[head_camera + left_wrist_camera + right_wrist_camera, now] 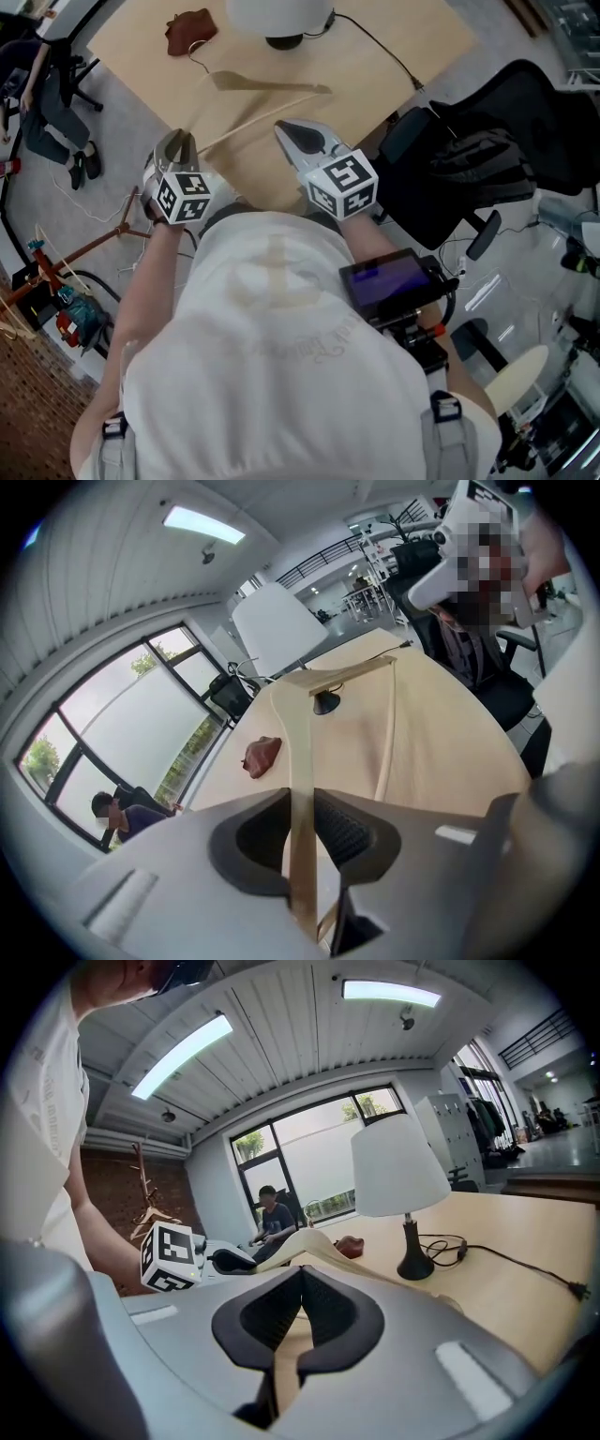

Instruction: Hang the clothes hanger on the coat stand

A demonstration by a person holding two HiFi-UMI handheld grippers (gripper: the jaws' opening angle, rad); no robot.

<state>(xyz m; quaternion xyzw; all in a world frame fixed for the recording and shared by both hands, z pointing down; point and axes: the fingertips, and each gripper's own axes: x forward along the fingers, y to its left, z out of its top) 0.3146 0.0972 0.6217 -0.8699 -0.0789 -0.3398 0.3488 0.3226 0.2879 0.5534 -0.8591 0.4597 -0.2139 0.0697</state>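
Note:
A pale wooden clothes hanger (267,87) hangs over the table (412,37), held between both grippers. My left gripper (178,142) is shut on one flat arm of the hanger (302,761), which rises straight out of its jaws. My right gripper (289,131) has its jaw tips together, and a strip of the hanger (314,1238) shows in the gap between its pads. The right gripper view shows the left gripper (217,1260) at the hanger's other end. The coat stand (142,1180) rises by the brick wall; its wooden legs (98,244) are on the floor to my left.
A white lamp (279,19) with a black cable stands at the table's far side, with a brown pouch (190,30) to its left. A black office chair (487,155) is close on the right. A person (272,1208) sits by the window.

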